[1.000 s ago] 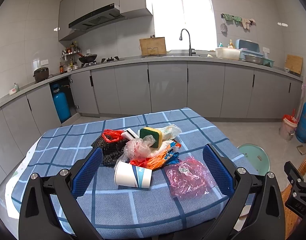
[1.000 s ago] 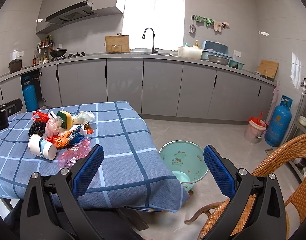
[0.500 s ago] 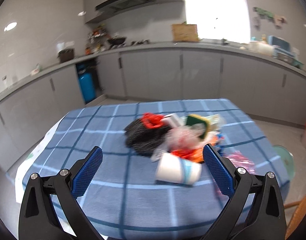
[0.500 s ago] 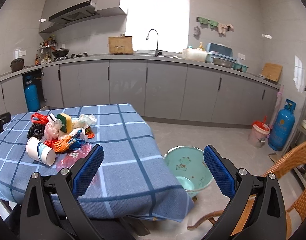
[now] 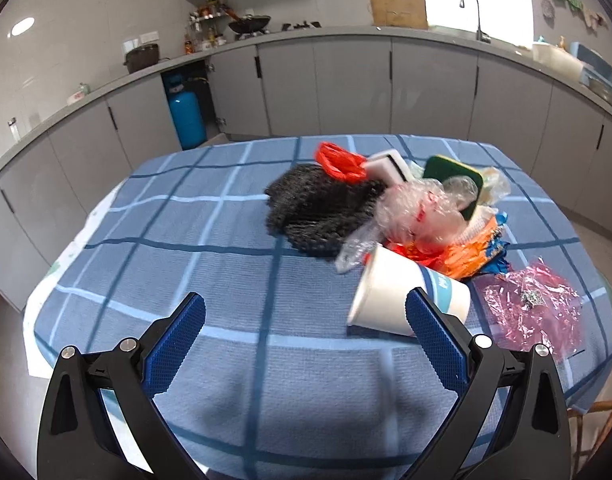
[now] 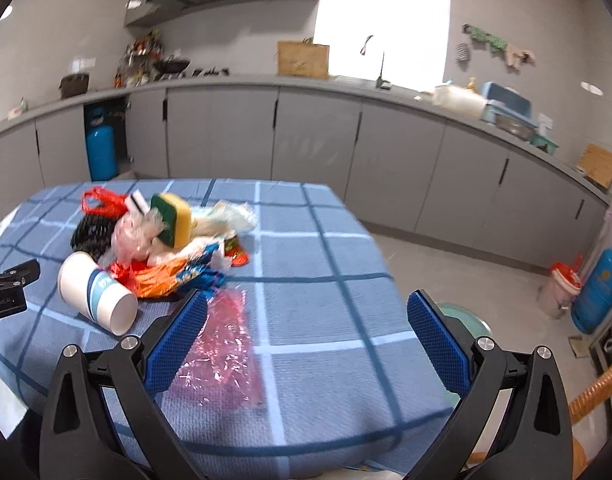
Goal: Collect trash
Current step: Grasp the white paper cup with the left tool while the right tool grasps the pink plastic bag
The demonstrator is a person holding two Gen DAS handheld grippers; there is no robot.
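Kitchen, grey cabinets round two walls; checked blue cloth over the worktop (image 5: pixel 210 264). Trash lay heaped toward its far right part.

Since a second ago both wrist views had closed in on the heap. Left hand-held gripper (image 5: pixel 306 328) had swung left and dropped lower; paper cup (image 5: pixel 401 300), on its side, now sat just ahead of its right finger, partly hidden behind it, not between the fingers. Jaws stood wide apart, nothing held.

Right hand-held gripper (image 6: pixel 306 328) had turned from the floor and teal basin (image 6: pixel 463 316) toward the worktop. Jaws likewise wide, empty. Pink plastic wrapper (image 6: pixel 222 356) lay at its left finger, contact uncertain.

Rest of heap beyond both: black mesh scrubber (image 5: pixel 317 212), yellow-green sponge (image 6: pixel 174 220), clear plastic bag (image 5: pixel 421 208), orange wrapper (image 6: pixel 158 280). Frames blurred with motion.

Judgement: approach under way, nothing collected yet. Cup and pink wrapper looked the likely first picks; basin beside the worktop's edge the probable bin.
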